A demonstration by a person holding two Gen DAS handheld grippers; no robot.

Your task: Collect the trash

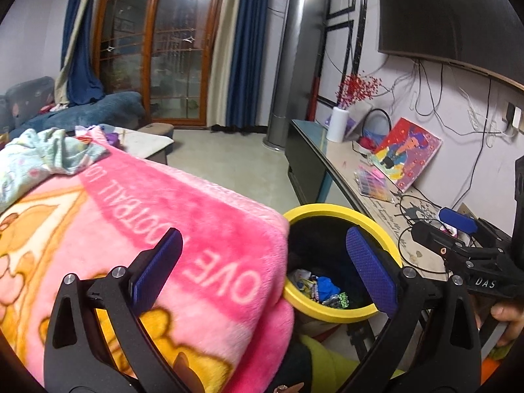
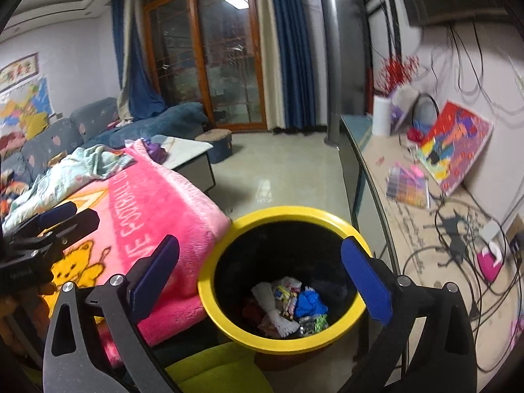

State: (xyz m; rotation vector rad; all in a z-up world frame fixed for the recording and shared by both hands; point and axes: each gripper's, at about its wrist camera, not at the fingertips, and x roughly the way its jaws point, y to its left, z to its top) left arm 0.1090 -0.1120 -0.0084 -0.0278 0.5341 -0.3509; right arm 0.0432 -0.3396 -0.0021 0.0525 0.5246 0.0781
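Bin: round yellow-rimmed black trash bin (image 2: 209, 294), just beside the pink plush blanket (image 2: 170, 203).
Trash: crumpled wrappers (image 2: 288, 308) lying inside the bin.
Left gripper (image 1: 262, 262): jaws released, empty.
Right gripper (image 2: 262, 275): jaws released, empty, over the bin.

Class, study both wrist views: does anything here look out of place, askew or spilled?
Nothing has spilled: the wrappers lie inside the yellow-rimmed bin. What looks untidy is the crumpled pale cloth bunched on the pink blanket, and loose black cables tangled across the side counter.
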